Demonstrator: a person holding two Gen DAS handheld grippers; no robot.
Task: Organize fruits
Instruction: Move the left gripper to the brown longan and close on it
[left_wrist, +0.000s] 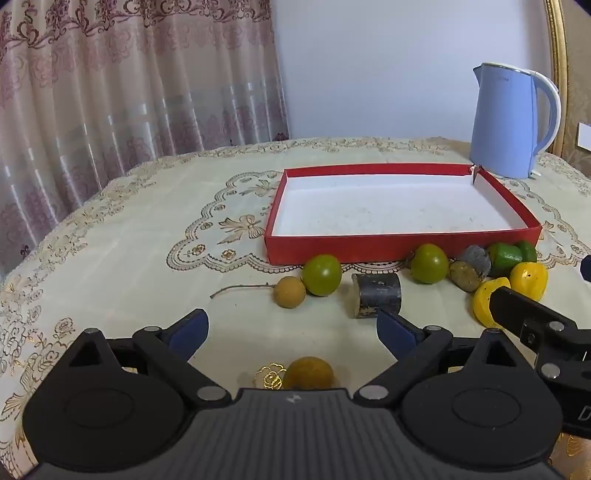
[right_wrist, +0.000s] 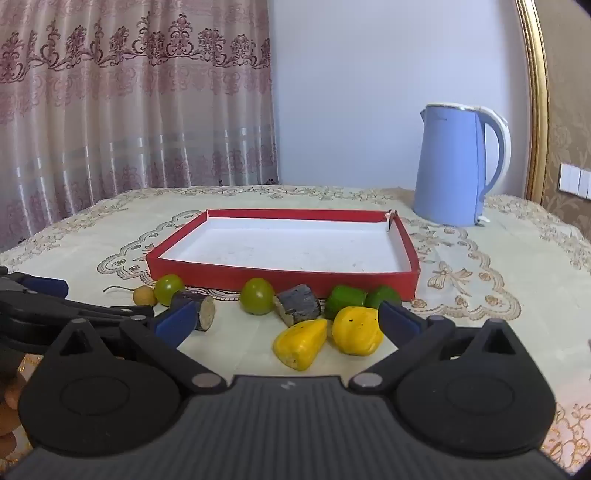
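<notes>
Fruit lies in a loose row on the desk (left_wrist: 110, 258) just in front of the red box (left_wrist: 402, 249), none of it inside. Going left to right along the box's near wall: a small tan fruit with a stem (left_wrist: 290, 291), a green fruit (left_wrist: 321, 274), a dark cut piece (left_wrist: 376, 295), a second green fruit (left_wrist: 429, 263), another dark cut piece (left_wrist: 471, 266), two green chunks (left_wrist: 508, 258) and two yellow pieces (right_wrist: 325, 341) (these nearest the camera in the right wrist view). One more tan fruit (left_wrist: 309, 373) sits well in front of the box. The left hand-held gripper (left_wrist: 291, 330) stands wide apart with nothing between its fingers; the right hand-held gripper (right_wrist: 288, 319) is also spread wide, gripping nothing. A blue kettle (left_wrist: 509, 118) stands behind the box's right corner.
</notes>
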